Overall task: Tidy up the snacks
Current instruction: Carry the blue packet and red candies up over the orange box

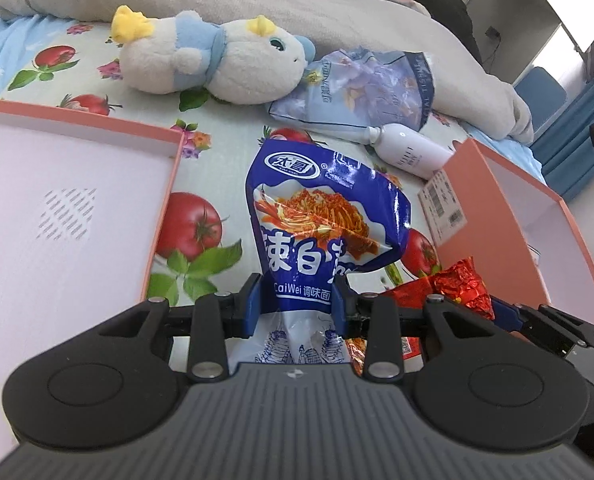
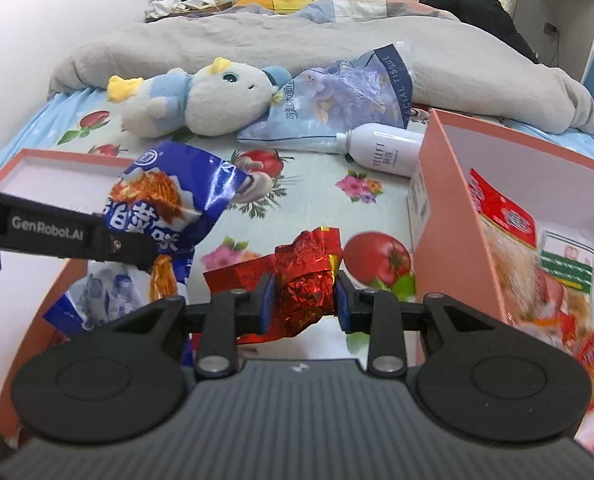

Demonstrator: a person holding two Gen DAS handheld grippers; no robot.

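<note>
My left gripper (image 1: 297, 302) is shut on a blue snack bag (image 1: 321, 216) with noodle artwork, held up above the bed. The bag also shows in the right wrist view (image 2: 177, 204), with the left gripper's arm crossing in front of it. My right gripper (image 2: 305, 300) is shut on a crinkled red foil snack pack (image 2: 307, 276), which also shows in the left wrist view (image 1: 463, 284). An orange box (image 2: 449, 240) at the right holds several red snack packs (image 2: 509, 236). Its lid (image 1: 165, 208) lies open-side up at the left.
On the fruit-print sheet (image 2: 317, 200) lie a white and blue plush toy (image 1: 217, 60), a blue tissue pack (image 1: 361, 88) and a white bottle (image 1: 413, 152). A grey duvet (image 2: 297, 40) is bunched behind them. The orange box also shows in the left wrist view (image 1: 485, 216).
</note>
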